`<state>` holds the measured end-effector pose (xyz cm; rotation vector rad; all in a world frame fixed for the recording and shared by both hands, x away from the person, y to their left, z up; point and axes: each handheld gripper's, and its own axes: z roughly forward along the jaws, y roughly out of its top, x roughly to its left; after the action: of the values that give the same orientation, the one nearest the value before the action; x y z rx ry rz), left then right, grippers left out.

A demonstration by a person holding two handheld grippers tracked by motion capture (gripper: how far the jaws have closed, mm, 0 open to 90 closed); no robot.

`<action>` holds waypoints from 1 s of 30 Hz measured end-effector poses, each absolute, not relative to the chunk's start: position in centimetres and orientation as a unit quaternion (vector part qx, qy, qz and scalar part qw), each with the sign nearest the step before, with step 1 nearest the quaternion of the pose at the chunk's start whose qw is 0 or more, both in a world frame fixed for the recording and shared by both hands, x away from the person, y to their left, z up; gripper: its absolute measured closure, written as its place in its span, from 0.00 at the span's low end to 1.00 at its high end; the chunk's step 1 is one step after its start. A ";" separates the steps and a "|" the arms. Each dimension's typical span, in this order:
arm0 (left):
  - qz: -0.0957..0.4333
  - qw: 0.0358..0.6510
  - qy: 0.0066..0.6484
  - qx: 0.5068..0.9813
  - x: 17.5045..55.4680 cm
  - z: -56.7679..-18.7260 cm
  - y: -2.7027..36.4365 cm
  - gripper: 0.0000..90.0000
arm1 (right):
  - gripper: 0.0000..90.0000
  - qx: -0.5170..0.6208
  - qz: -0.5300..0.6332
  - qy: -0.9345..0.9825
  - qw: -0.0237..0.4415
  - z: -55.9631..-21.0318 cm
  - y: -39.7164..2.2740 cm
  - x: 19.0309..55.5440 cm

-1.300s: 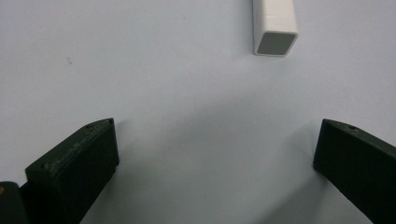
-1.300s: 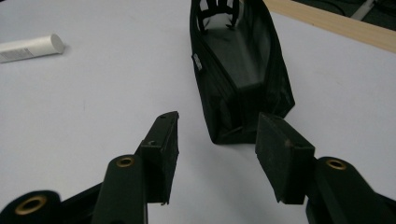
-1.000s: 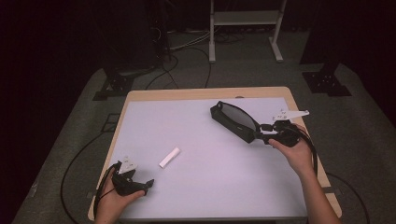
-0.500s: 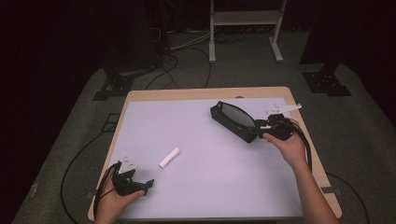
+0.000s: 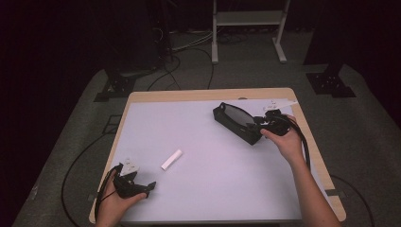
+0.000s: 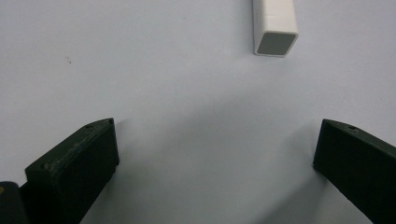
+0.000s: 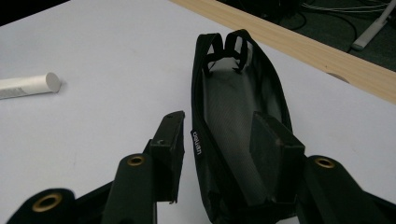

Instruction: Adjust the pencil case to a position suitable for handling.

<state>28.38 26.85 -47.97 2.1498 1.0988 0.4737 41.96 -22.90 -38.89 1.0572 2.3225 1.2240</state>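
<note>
Closing its fingers around the near wall of the black pouch (image 5: 236, 123) at the desk's (image 5: 198, 198) far right in the high view, the right gripper (image 5: 259, 124) has one finger inside the pouch (image 7: 243, 135) and one outside in the right gripper view, pads not yet pressing, while the left gripper's (image 6: 215, 154) fingers stand released short of the white tube (image 6: 274, 25).

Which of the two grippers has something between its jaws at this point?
The right gripper: its jaws straddle one wall of the black mesh pouch. The left gripper has bare table between open jaws.
</note>
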 end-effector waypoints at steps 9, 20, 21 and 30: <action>0.182 0.336 0.421 0.823 28.4 -48.0 26.8 0.00 | 0.60 0.370 0.424 0.813 0.148 -39.1 -22.2 43.0; 0.182 0.336 0.421 0.823 28.4 -48.0 26.8 0.00 | 0.61 0.359 0.420 0.822 0.140 -39.7 -20.5 44.3; 0.182 0.336 0.421 0.823 28.4 -48.0 26.9 0.00 | 0.61 0.359 0.421 0.822 0.139 -39.7 -20.4 44.4; 0.182 0.336 0.421 0.823 28.4 -48.0 26.9 0.00 | 0.62 0.353 0.423 0.825 0.129 -40.3 -19.4 45.3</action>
<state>28.38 26.85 -48.00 2.1458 1.0971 0.4750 45.32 -19.43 -40.33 1.0263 2.3968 1.2290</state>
